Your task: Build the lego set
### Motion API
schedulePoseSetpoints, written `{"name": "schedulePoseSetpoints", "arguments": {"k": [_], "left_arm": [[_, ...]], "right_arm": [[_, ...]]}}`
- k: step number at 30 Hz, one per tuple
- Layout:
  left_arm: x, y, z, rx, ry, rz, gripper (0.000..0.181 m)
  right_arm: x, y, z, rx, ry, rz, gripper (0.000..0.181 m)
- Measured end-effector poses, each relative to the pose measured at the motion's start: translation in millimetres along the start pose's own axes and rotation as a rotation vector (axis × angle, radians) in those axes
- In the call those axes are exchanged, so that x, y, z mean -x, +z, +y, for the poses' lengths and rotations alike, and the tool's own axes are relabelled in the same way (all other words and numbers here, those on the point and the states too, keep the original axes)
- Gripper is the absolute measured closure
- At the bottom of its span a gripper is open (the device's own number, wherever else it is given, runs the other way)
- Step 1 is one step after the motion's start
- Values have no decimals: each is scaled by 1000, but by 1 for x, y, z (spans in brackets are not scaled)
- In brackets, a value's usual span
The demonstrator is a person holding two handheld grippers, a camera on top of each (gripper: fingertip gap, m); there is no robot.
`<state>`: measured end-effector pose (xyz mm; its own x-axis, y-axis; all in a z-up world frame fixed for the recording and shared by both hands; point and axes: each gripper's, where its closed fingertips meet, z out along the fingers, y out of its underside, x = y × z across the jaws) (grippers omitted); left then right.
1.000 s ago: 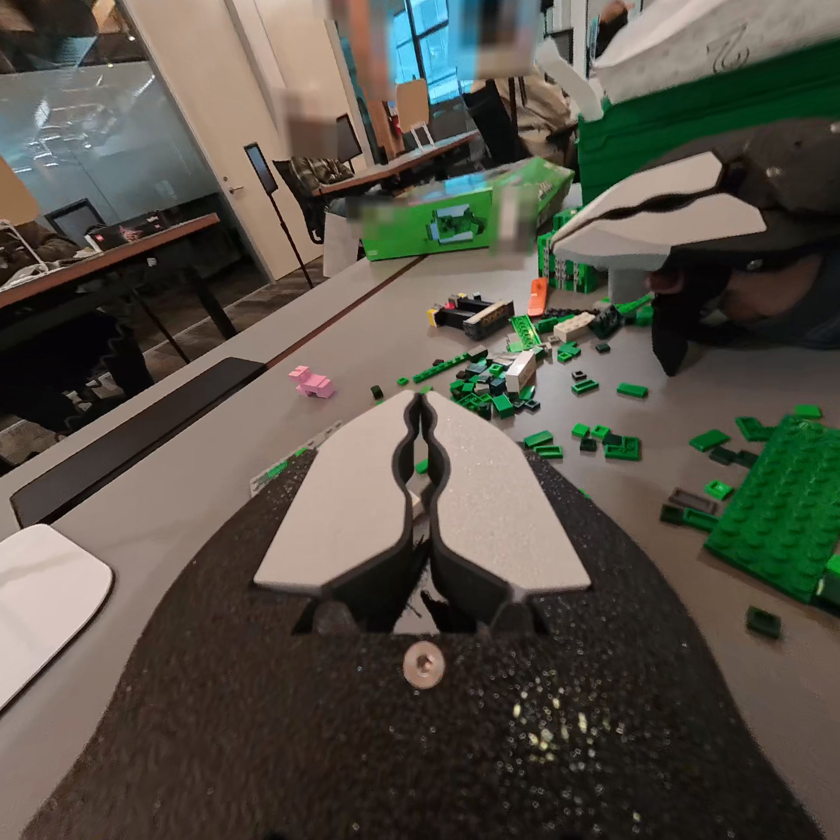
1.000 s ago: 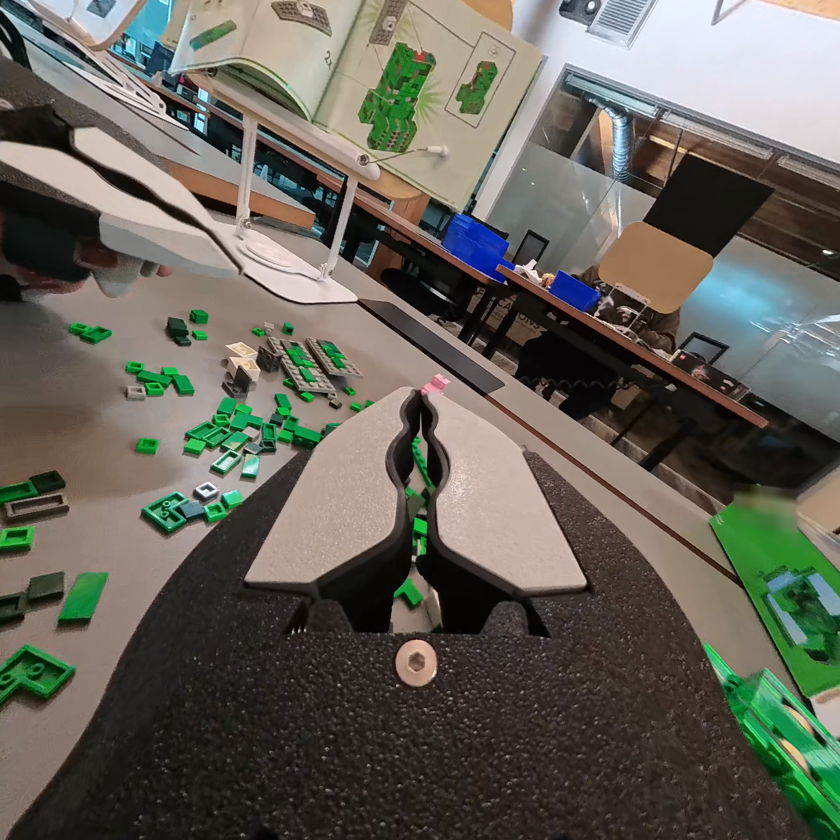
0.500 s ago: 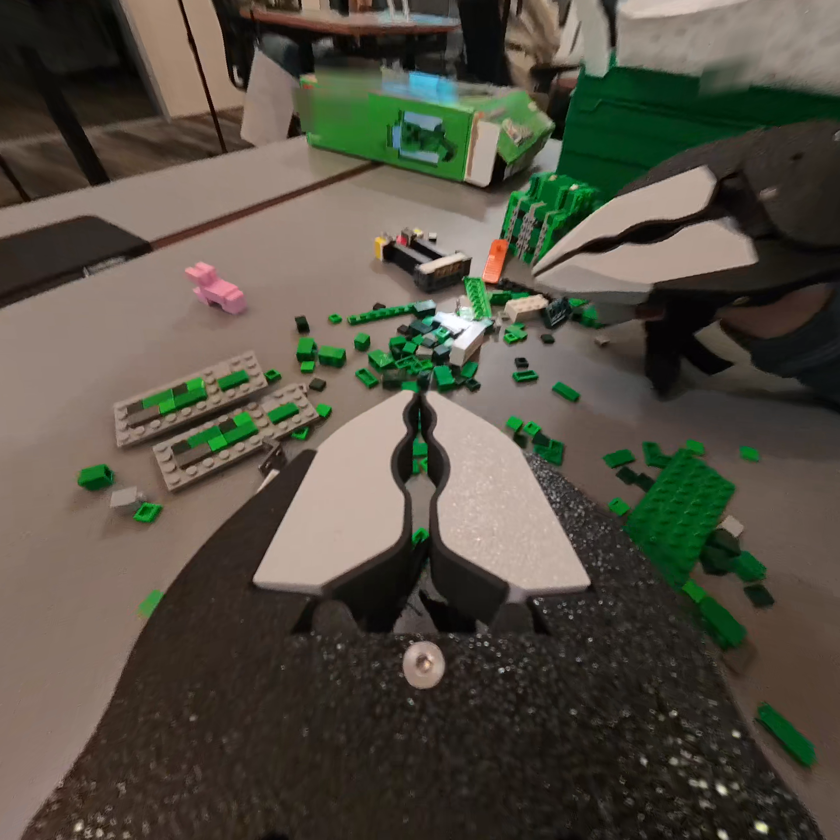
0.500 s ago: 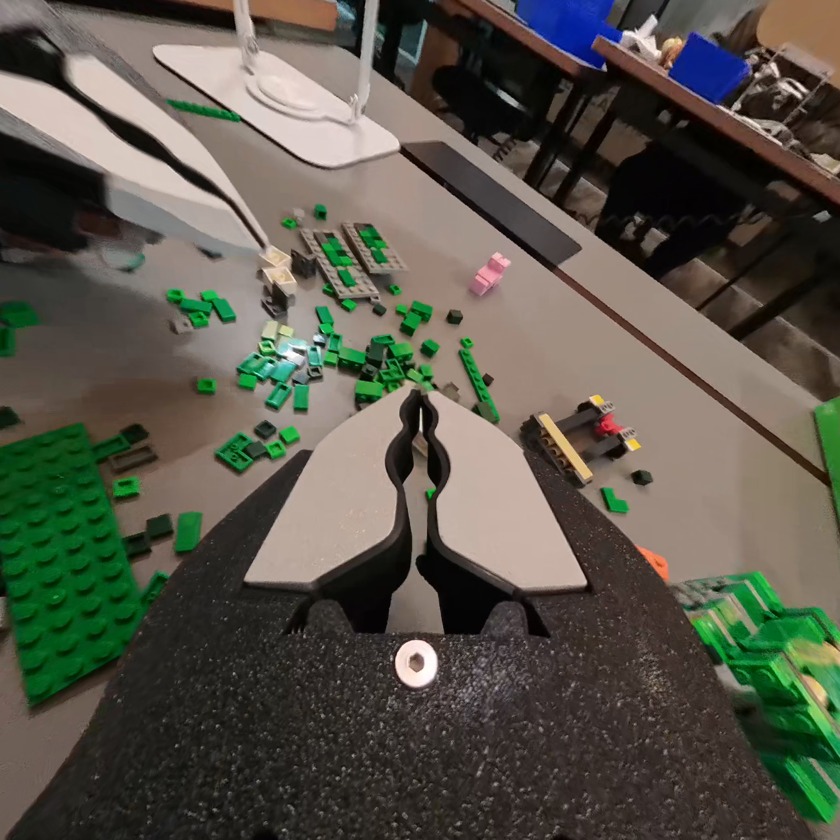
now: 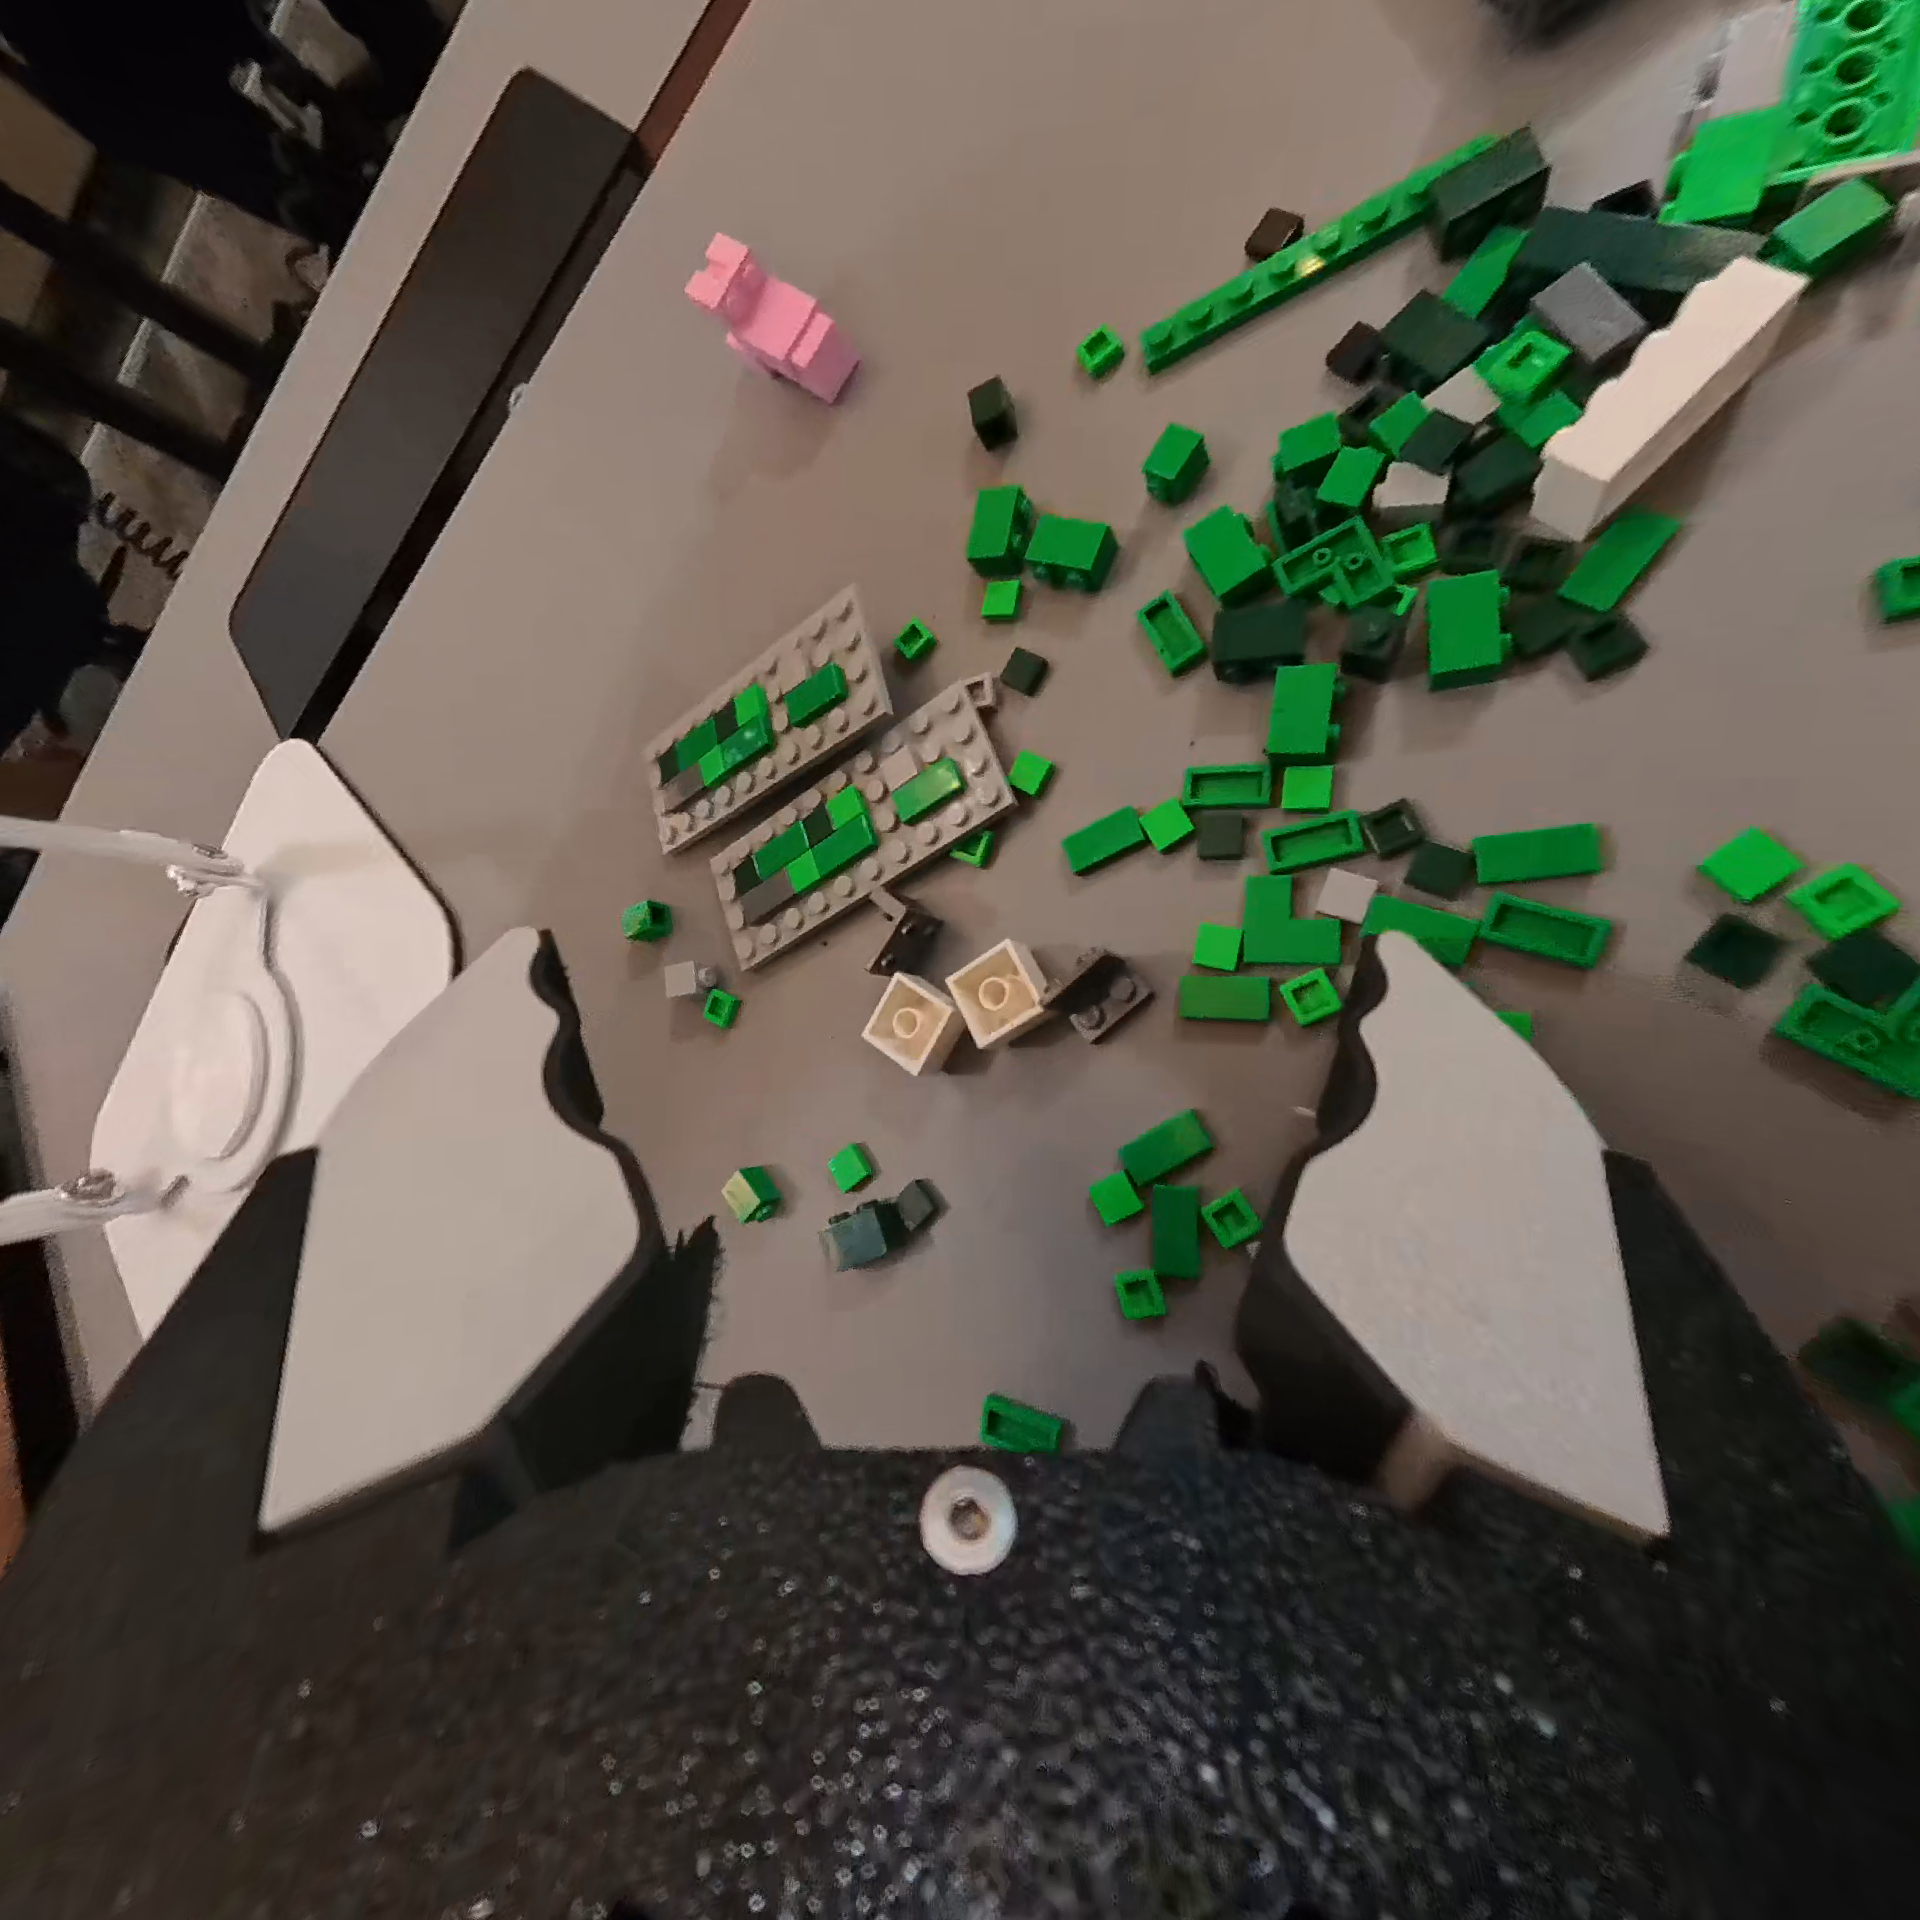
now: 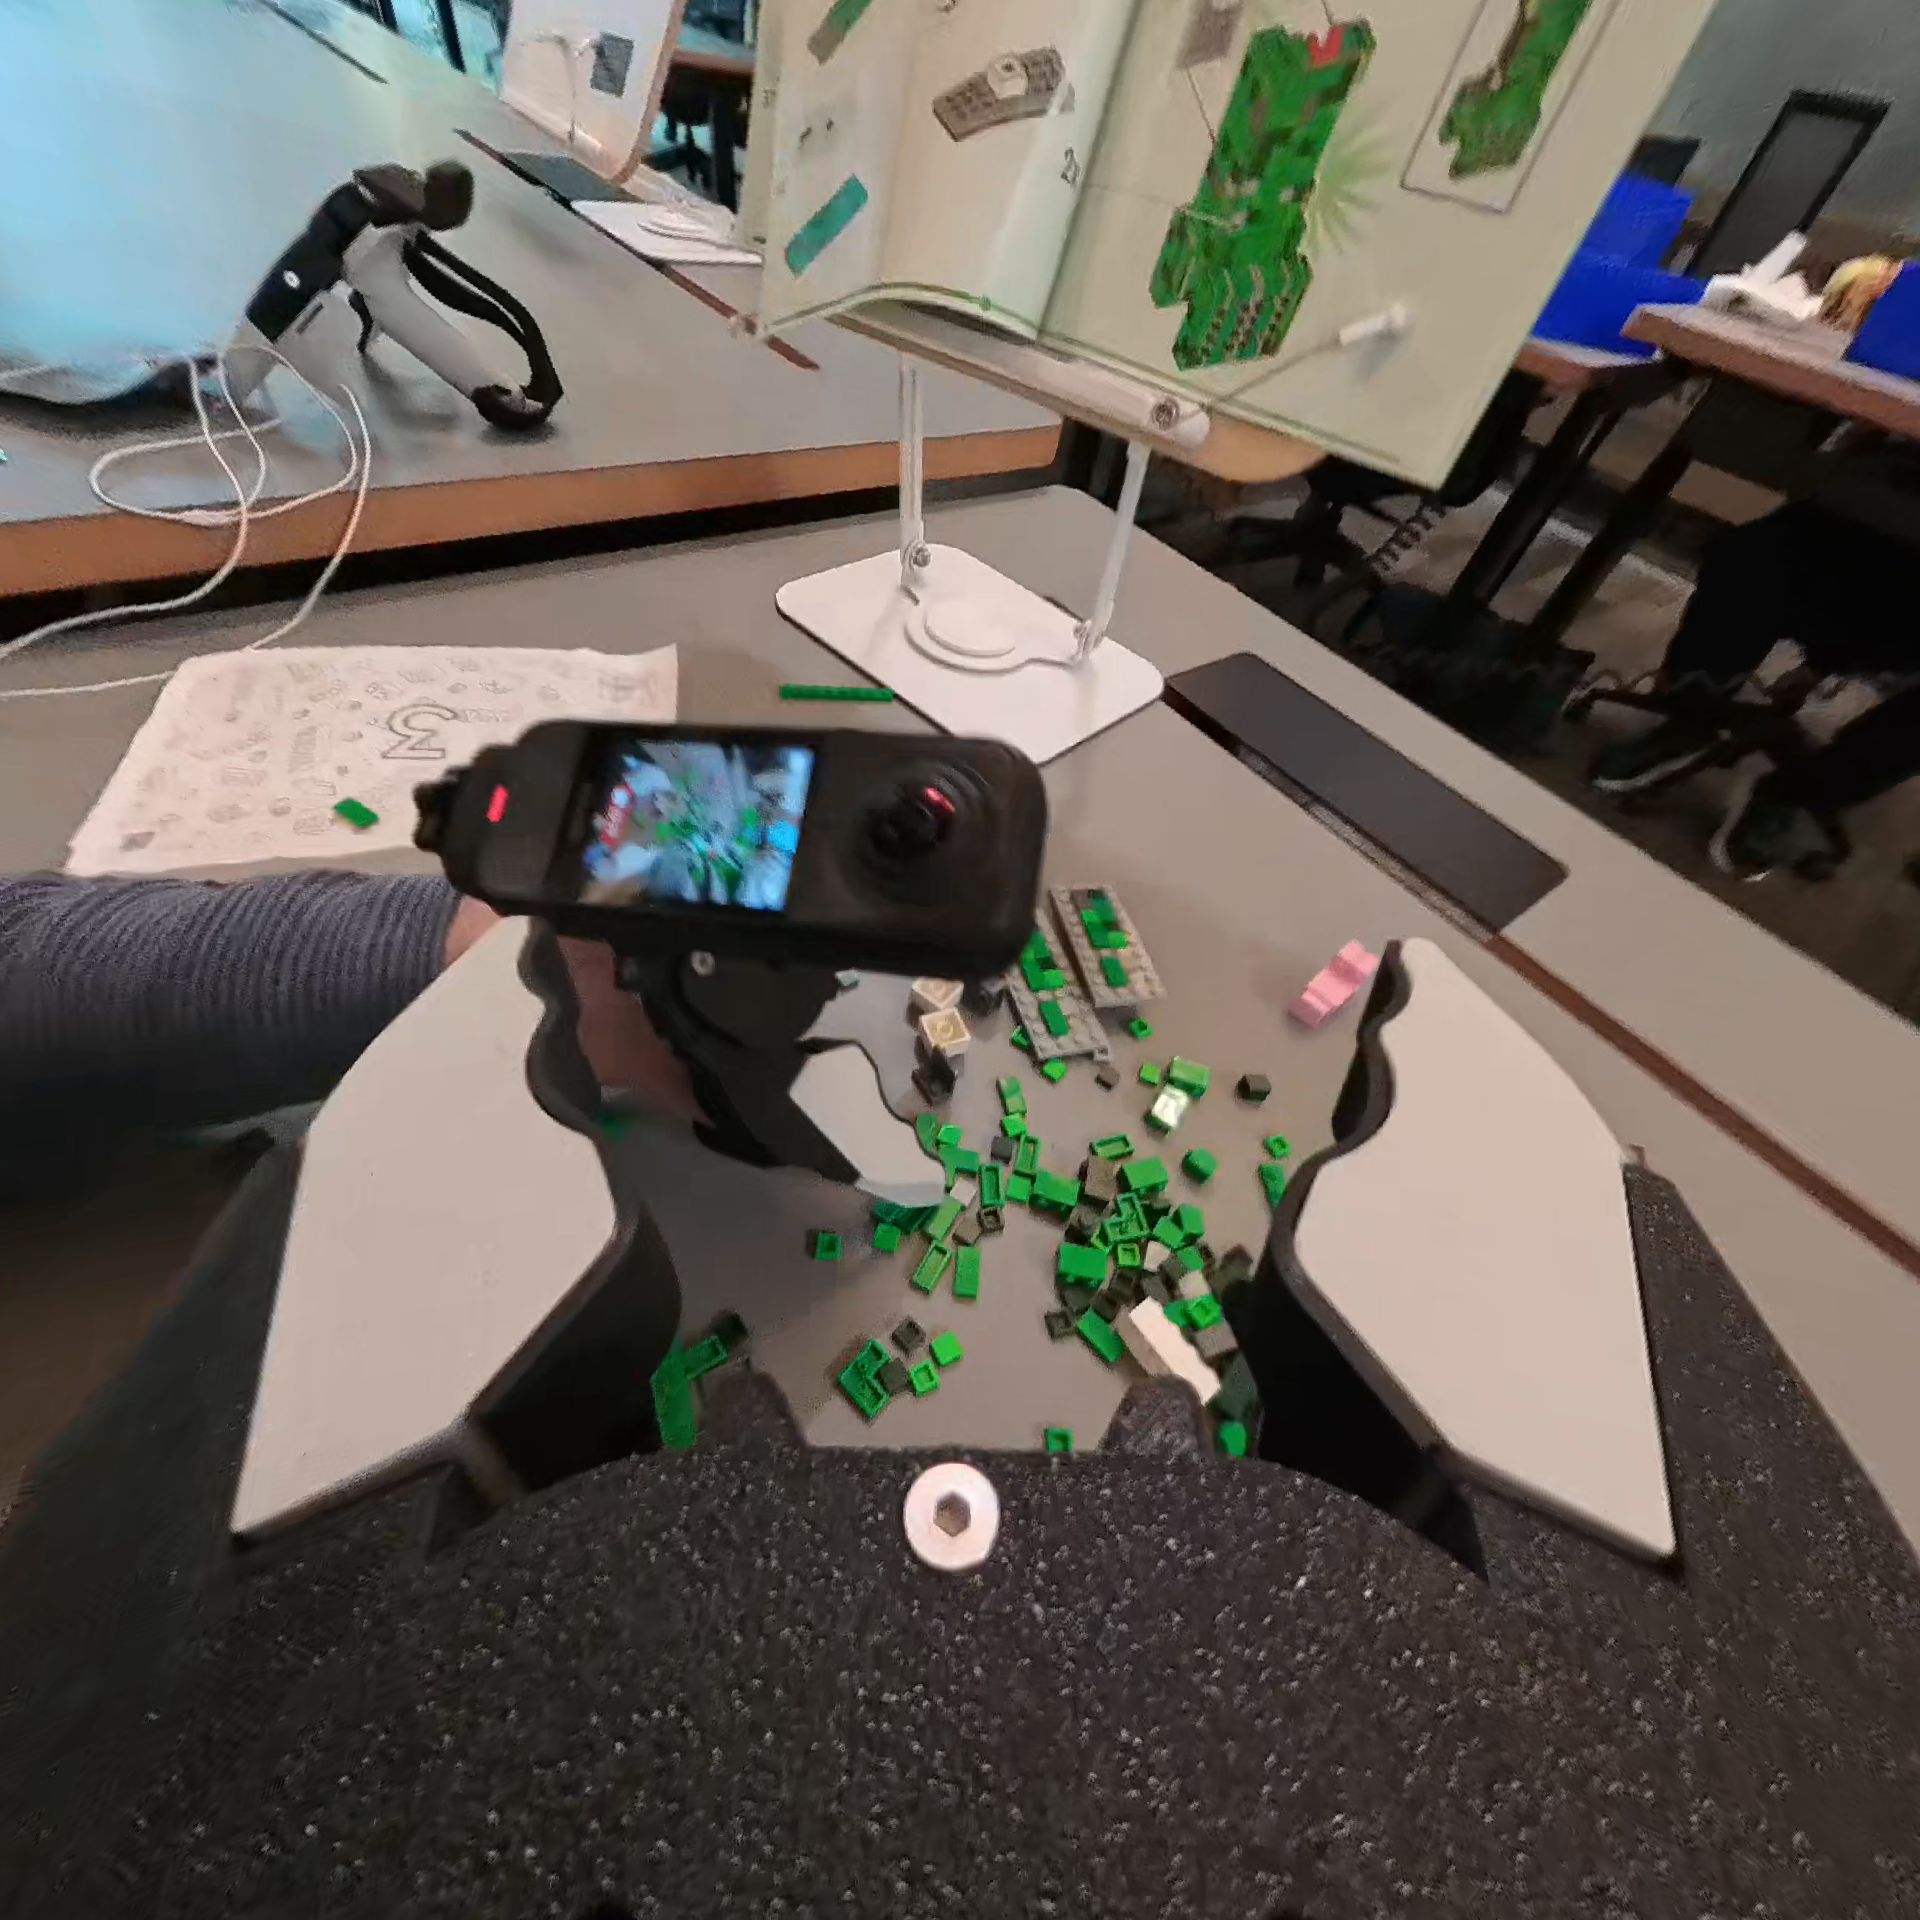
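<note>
My left gripper (image 5: 961, 956) is open wide and empty, looking down on the grey table (image 5: 1039, 156). Between its fingers lie two tan square bricks (image 5: 951, 1008) and small dark pieces. Just beyond lie two grey plates (image 5: 821, 779) part-covered with green tiles. A heap of loose green pieces (image 5: 1403, 582) spreads to the right, with a long white brick (image 5: 1662, 384). My right gripper (image 6: 966, 945) is open wide and empty above the same green pieces (image 6: 1091, 1226). The left gripper's camera (image 6: 748, 842), held by a sleeved hand, shows in the right wrist view, over the grey plates (image 6: 1081, 956).
A pink pig figure (image 5: 774, 322) stands beyond the plates and also shows in the right wrist view (image 6: 1335, 982). An open instruction booklet (image 6: 1143, 156) rests on a white stand (image 6: 966, 644). A printed paper sheet (image 6: 364, 748) lies at left. A black inset strip (image 6: 1361, 790) runs along the table's far edge.
Both grippers have opened wide from shut. The left has tilted down over the plates and tan bricks. The right has swung round to face the booklet stand and the left gripper.
</note>
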<state>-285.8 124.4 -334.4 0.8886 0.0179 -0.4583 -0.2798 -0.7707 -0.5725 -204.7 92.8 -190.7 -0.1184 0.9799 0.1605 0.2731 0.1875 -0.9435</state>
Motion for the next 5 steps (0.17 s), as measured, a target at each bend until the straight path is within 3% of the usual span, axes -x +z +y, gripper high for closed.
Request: {"name": "schedulePoseSetpoints", "arguments": {"k": [5], "left_arm": [[2, 0, -9, 24, 27, -63, 47]], "right_arm": [[5, 2, -11, 26, -45, 34, 47]]}}
